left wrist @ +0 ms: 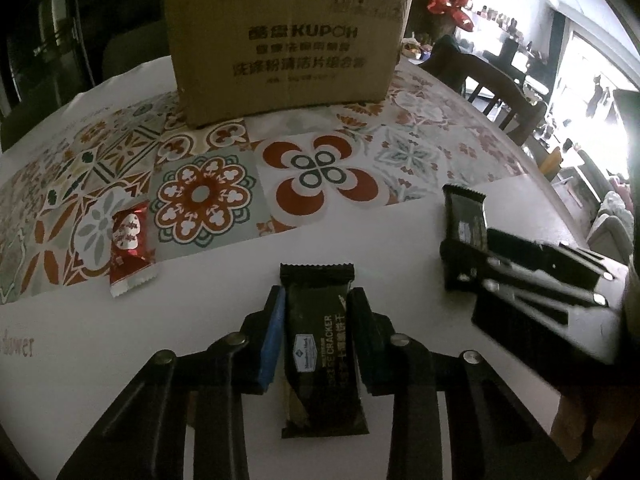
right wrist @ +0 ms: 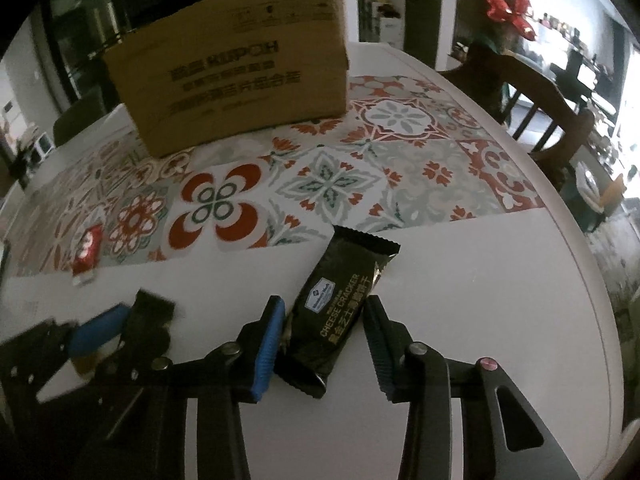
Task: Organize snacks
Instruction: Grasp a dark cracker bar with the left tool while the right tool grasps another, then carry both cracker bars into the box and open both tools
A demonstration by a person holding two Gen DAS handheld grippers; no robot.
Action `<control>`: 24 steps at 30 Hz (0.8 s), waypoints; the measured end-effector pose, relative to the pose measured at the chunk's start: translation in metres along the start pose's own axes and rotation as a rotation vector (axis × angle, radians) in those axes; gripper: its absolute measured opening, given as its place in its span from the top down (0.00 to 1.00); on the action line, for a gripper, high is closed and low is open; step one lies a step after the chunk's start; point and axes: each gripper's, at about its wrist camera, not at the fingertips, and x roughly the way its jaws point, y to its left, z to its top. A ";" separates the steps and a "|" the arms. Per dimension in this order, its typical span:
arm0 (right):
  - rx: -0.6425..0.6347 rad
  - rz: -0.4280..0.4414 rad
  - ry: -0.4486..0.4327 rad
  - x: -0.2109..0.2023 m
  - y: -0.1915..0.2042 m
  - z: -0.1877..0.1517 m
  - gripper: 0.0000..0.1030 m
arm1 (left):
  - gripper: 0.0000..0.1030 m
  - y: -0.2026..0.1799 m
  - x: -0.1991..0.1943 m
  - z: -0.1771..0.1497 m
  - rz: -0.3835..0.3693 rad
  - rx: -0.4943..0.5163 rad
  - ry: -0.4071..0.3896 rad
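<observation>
Both tongs (left wrist: 318,334) (right wrist: 325,338) — cracker packs (left wrist: 320,344) (right wrist: 340,304) between

Left gripper (left wrist: 316,316) jaws closed; right gripper (right wrist: 325,332) parted

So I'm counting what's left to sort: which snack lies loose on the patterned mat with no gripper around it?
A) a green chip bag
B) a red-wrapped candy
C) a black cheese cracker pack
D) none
B: the red-wrapped candy lies alone on the mat's near edge, while each black cheese cracker pack sits between the fingers of the left gripper or the right gripper.
</observation>
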 end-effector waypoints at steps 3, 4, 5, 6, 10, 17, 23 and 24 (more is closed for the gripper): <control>-0.016 0.019 0.001 -0.004 0.003 -0.005 0.61 | 0.71 0.000 0.001 0.003 -0.007 -0.007 -0.003; -0.020 0.023 0.001 -0.004 0.003 -0.006 0.61 | 0.71 0.001 0.000 0.003 -0.008 -0.011 -0.003; -0.027 0.029 -0.001 -0.006 0.005 -0.008 0.61 | 0.71 0.001 0.000 0.003 -0.009 -0.015 -0.004; -0.031 0.031 -0.001 -0.007 0.005 -0.009 0.61 | 0.71 0.002 -0.001 0.003 -0.010 -0.018 -0.006; -0.034 0.048 0.003 -0.010 0.006 -0.012 0.62 | 0.71 0.002 -0.012 0.004 -0.003 -0.015 -0.040; -0.033 0.068 -0.038 -0.022 0.006 -0.008 0.62 | 0.71 0.002 -0.029 0.013 0.000 -0.015 -0.093; -0.044 0.082 -0.095 -0.038 0.007 0.002 0.62 | 0.71 0.003 -0.043 0.021 0.013 -0.010 -0.140; -0.046 0.082 -0.103 -0.040 0.007 0.004 0.62 | 0.71 0.003 -0.045 0.023 0.015 -0.010 -0.147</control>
